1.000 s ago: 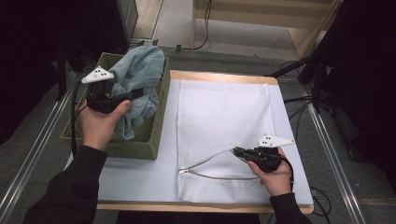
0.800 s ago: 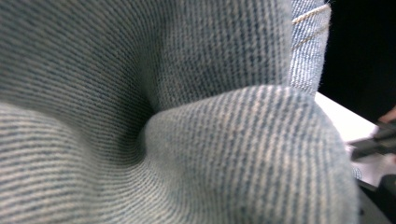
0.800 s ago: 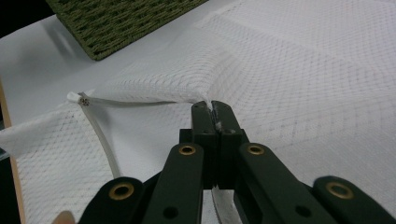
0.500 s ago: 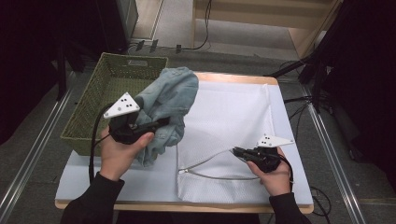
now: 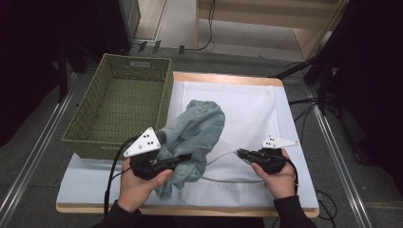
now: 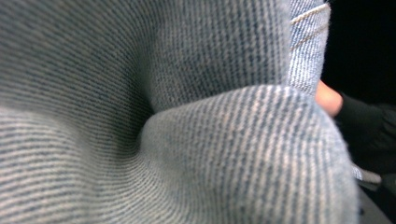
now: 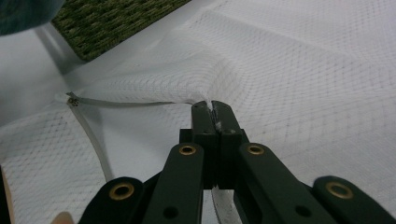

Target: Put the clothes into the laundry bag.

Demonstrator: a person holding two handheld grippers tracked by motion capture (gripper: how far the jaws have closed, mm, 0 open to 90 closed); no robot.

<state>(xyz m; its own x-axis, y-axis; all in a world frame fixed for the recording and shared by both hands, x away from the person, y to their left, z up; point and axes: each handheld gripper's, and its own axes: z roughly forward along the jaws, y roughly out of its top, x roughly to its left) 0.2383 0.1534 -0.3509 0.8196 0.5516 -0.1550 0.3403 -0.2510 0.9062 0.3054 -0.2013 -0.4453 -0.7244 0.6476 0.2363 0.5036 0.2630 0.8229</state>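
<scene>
Denim garment (image 5: 197, 133): 1, bunched in the left hand-held gripper (image 5: 183, 160), clamped over 1 white mesh bag (image 5: 247, 109); right hand-held gripper (image 5: 241, 153) pinches that bag's rim; 1 green basket (image 5: 119, 109) alongside.

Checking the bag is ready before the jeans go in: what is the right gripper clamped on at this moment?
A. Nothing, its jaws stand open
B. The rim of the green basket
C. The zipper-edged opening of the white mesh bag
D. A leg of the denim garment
C. In the right gripper view the right gripper has its jaws shut on the lifted edge of the white mesh bag, apart from the green basket.
</scene>
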